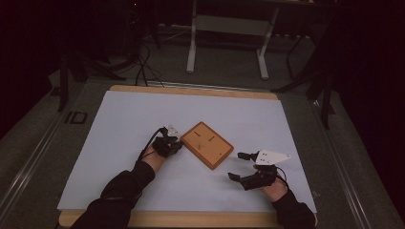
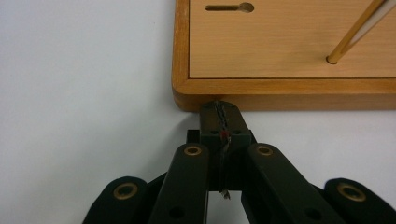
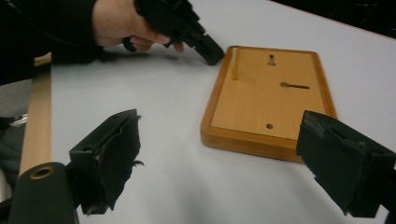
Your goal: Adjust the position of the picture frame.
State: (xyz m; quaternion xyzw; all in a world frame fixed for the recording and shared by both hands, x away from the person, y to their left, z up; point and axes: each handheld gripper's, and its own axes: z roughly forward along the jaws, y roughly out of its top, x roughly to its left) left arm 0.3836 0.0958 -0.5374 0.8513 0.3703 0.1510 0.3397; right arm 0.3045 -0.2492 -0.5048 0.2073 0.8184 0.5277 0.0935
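- Overhead, one wooden board (image 1: 207,144) lies on the white table cover (image 1: 124,124), turned corner-on to the person, between the two grippers.
- Two grippers counted, one per hand.
- Left gripper (image 1: 177,143): jaws pressed flat together, nothing between them. In the left gripper view the closed tip (image 2: 220,114) butts against the board's (image 2: 280,88) near edge, just beside its rounded corner.
- Right gripper (image 1: 241,166): jaws spread wide, nothing held. In the right gripper view the two black pads (image 3: 114,158) stand far apart, and the board (image 3: 268,100) lies ahead of them in the gap, near but not touching.
- On the board's face, counted in the right gripper view: one upright thin peg (image 3: 235,64) at the far left corner, one keyhole-shaped slot (image 3: 294,85), one small dark mark (image 3: 271,59) near the far edge, one small hole (image 3: 269,126) near the near edge.
- Left gripper view: the peg (image 2: 355,32) rises beyond and to the right of the tip; the slot (image 2: 229,7) lies straight beyond it.
- Right gripper view also takes in the other hand (image 3: 119,23), its gripper (image 3: 208,51) meeting the board's far left corner.
- Each gripper sits well apart from the other, board in the middle.
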